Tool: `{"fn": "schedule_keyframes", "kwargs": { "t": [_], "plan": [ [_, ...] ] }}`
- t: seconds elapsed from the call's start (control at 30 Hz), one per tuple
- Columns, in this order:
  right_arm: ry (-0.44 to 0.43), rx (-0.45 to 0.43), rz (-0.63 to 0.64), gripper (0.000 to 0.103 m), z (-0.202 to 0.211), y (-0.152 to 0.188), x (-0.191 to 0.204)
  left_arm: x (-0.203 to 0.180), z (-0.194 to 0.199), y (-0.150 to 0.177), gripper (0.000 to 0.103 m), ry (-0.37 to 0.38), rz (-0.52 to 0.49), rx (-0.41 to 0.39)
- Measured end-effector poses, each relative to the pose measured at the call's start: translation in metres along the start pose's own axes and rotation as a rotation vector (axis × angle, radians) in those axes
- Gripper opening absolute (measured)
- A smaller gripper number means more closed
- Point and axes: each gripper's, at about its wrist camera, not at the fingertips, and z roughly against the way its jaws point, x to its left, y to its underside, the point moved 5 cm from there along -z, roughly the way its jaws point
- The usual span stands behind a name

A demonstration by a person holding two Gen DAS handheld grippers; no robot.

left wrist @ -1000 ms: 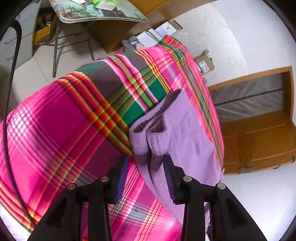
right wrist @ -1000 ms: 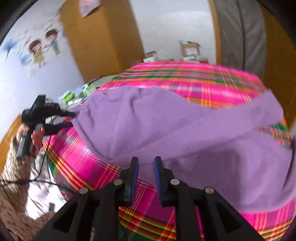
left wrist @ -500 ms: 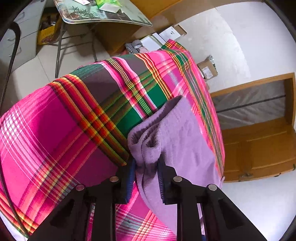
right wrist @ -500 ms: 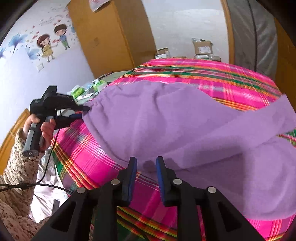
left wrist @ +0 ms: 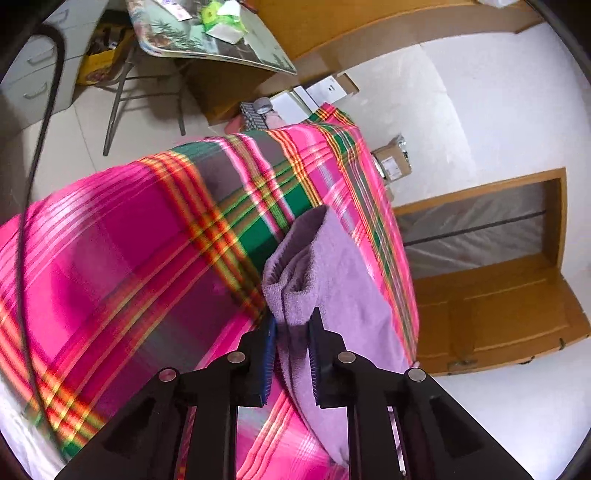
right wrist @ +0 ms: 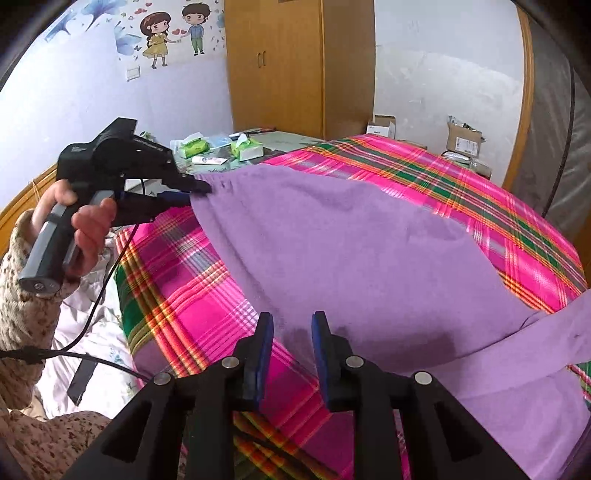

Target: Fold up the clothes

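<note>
My left tongs [left wrist: 291, 325] are closing on a bunched edge of the purple garment [right wrist: 351, 236], which lies on the plaid bedspread [right wrist: 192, 306]. My right tongs [right wrist: 291, 325] hang slightly spread over its near hem, pinching nothing. A cluttered counter [right wrist: 280, 142], wardrobe [right wrist: 277, 62] and boxes [right wrist: 461, 138] stand beyond the bed.

1. A pink, green and orange plaid sheet [right wrist: 461, 192] covers the bed.
2. A table [left wrist: 258, 51] with a patterned top stands beyond the bed; tissue packs [right wrist: 247, 147] lie on it.
3. A wooden wardrobe [right wrist: 277, 66] stands against the far wall.
4. Cartoon stickers [right wrist: 173, 33] of 2 figures decorate the lilac wall.
5. Cardboard boxes [right wrist: 461, 140] sit on the floor by the bed's far side.
6. A grey drawer unit [left wrist: 33, 85] stands near the table.
7. A black cable [left wrist: 40, 129] hangs at the left of the left wrist view.
</note>
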Motion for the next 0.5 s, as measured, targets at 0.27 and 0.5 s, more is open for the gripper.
{"fn": "schedule_keyframes", "kwargs": {
  "t": [0.27, 0.5],
  "plan": [
    [0.003, 0.007, -0.028, 0.022, 0.003, 0.008, 0.000, 0.016, 0.007, 0.011, 0.016, -0.004, 0.019, -0.013],
    [0.083, -0.049, -0.157, 0.022, 0.033, 0.019, -0.046, 0.015, 0.010, 0.007, 0.016, 0.006, 0.017, -0.019]
  ]
}}
